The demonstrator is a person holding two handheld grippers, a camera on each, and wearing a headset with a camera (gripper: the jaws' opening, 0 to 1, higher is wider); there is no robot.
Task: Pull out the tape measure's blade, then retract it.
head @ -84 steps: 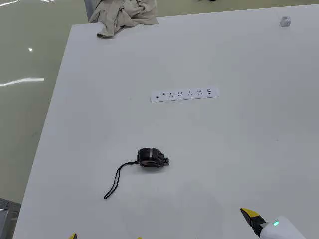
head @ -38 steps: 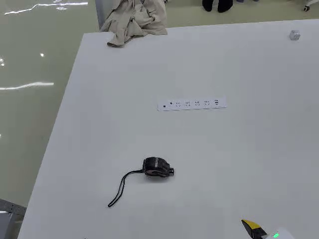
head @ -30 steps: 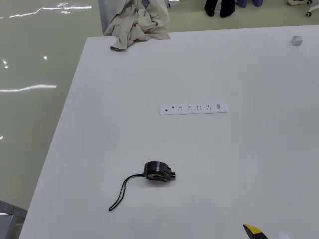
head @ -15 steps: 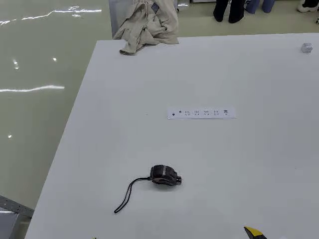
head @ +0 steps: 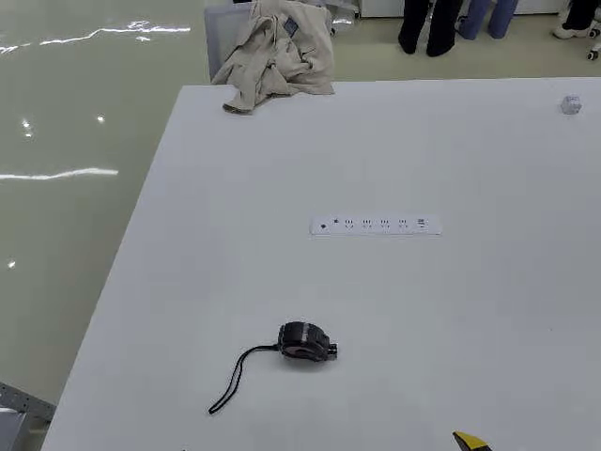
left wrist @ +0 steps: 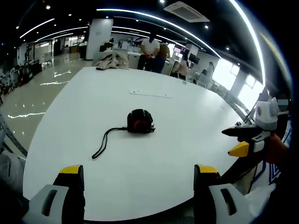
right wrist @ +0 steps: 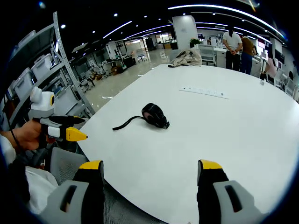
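The jaws of the left gripper (left wrist: 138, 170) stood wide apart and held nothing. They hung just off the near edge of the table (head: 488, 319), with the work ahead at 12 o'clock. That spread, I judged, suited taking the case across its width.

A black wrist strap (head: 230, 379) ran from the case toward 7 o'clock in the head view. It lay slack on the table, out of the way of either grasp.

The tape measure (head: 304, 341) rested on the table toward 6 o'clock in the head view, well apart from both grippers. No blade showed out of the case, and its hook end faced 3 o'clock. That facing fitted the job as I read it: the left gripper could pin the case while the right took the hook and drew it rightward.

A white power strip (head: 376, 225) lay well beyond, at about 1 o'clock from the tape measure, so it would not cross the blade's likely path. A beige jacket (head: 277, 47) was heaped at the far edge, at 11 o'clock, well apart from the work.

The right gripper (right wrist: 151, 164) had its jaws likewise wide and bare. It hovered off the table edge with the tape measure at 12 o'clock ahead of it. Nothing was grasped, so I judged the pull not yet begun.
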